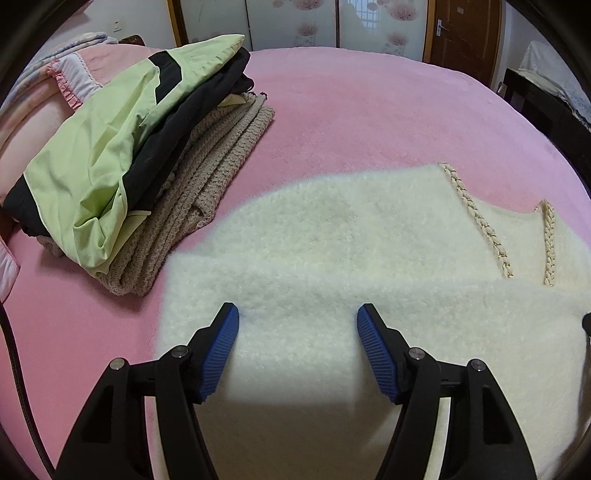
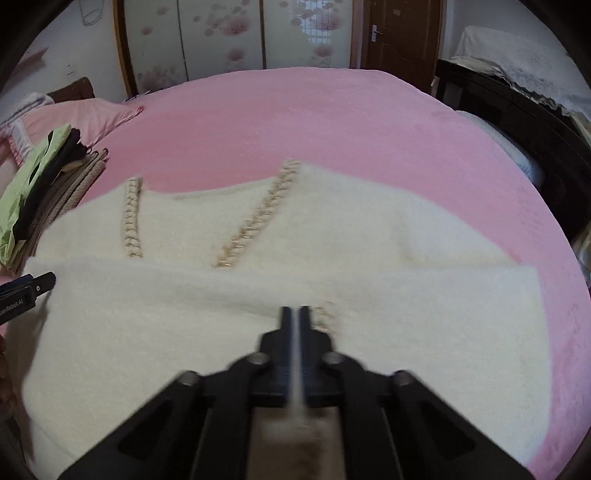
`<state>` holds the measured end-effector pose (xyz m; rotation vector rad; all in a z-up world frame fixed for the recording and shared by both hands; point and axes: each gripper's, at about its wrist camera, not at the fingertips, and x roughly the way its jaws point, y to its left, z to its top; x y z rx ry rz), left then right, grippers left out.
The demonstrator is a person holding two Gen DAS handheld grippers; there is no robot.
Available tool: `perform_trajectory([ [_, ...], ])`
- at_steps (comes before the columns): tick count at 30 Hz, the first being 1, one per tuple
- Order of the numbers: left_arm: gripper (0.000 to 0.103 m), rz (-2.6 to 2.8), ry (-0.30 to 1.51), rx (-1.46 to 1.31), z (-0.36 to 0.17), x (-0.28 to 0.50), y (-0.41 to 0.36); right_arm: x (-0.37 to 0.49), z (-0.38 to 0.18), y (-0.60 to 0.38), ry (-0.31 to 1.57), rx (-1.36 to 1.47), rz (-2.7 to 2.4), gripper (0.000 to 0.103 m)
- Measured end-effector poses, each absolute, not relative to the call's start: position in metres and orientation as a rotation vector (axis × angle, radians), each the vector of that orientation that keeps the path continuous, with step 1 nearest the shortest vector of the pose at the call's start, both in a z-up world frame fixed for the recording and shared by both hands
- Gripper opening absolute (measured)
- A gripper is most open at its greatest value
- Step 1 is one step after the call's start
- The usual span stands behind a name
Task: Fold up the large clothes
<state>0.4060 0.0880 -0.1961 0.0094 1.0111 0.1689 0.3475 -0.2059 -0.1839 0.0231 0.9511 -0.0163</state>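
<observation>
While spread flat (on pink) — cream sweater [image 1: 332,240]

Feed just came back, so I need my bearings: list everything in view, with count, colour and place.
Cardigan: one, cream with braided gold trim, spread on the bed, near edge folded over.
Clothes pile: one stack; lime-and-black jacket on top, beige knit beneath; left of the cardigan.
Bed cover: one, pink, under everything.
Pillows: pink, far left.
Wardrobe: floral sliding doors, behind the bed.
Door: one, brown, far right.
Left gripper: blue pads, open above the cardigan.
Right gripper: shut over the cardigan's folded edge.
</observation>
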Motion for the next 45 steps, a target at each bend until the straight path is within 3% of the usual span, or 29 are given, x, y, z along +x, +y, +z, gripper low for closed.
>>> perform_trajectory([
  [6,0.078,0.117,1.059,-0.058,-0.182,0.394,0.083,0.330,-0.166,-0.207,0.954,0.054,-0.036,0.004],
  [29,0.091,-0.041,0.885,-0.038,-0.052,0.246,0.021,0.211,-0.060,-0.217,0.851,0.202,0.013,0.004],
  [43,0.093,-0.071,0.828,-0.040,-0.011,0.158,0.006,0.133,-0.020,-0.229,0.769,0.218,0.024,0.013],
  [45,0.094,-0.074,0.829,-0.049,-0.008,0.146,0.007,0.123,-0.016,-0.231,0.755,0.228,0.024,0.023],
])
